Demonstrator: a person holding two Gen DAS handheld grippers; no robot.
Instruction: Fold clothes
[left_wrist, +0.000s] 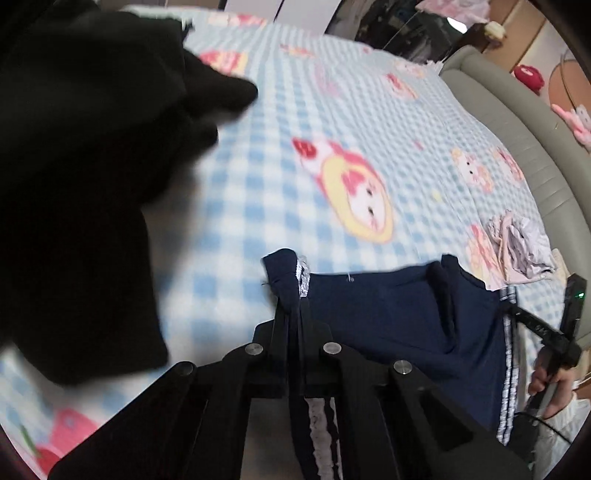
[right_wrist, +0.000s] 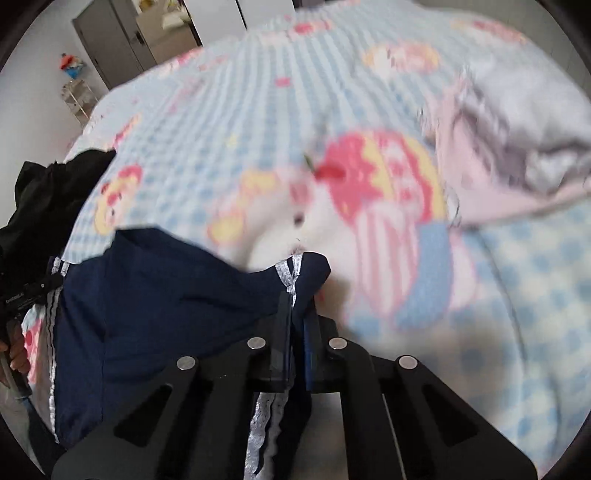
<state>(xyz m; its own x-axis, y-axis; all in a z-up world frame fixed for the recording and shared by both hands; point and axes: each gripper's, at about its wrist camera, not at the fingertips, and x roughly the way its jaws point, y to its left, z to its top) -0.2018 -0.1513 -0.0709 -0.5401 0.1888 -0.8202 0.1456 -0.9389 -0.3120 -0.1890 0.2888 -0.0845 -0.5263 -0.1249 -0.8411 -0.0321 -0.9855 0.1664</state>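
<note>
Navy garment (left_wrist: 399, 314) with white lace-like side trim, stretched in the air between both claws, just above the bed (left_wrist: 295, 110). Left claw (left_wrist: 291, 295) is clamped on one trimmed corner; right claw (right_wrist: 299, 291) is pinched on the opposite trimmed corner, lace hanging down through the fingers in both wrist views. Judgement: a two-corner hold like this keeps the cloth spread and taut so it can be laid flat or doubled over; whether it's being lifted to spread or carried mid-fold can't be settled from this.

Black garment (left_wrist: 74, 166) lies bunched on the far left of the bed, apart from the navy one. Pale grey-pink crumpled garment (left_wrist: 517, 251) sits on the right near the bed edge. Sheet is blue-white check with cartoon prints.

Writing: small white lettering on the body of the left claw seen in the right view, too blurred to read. No brand or label legible on the clothes.
</note>
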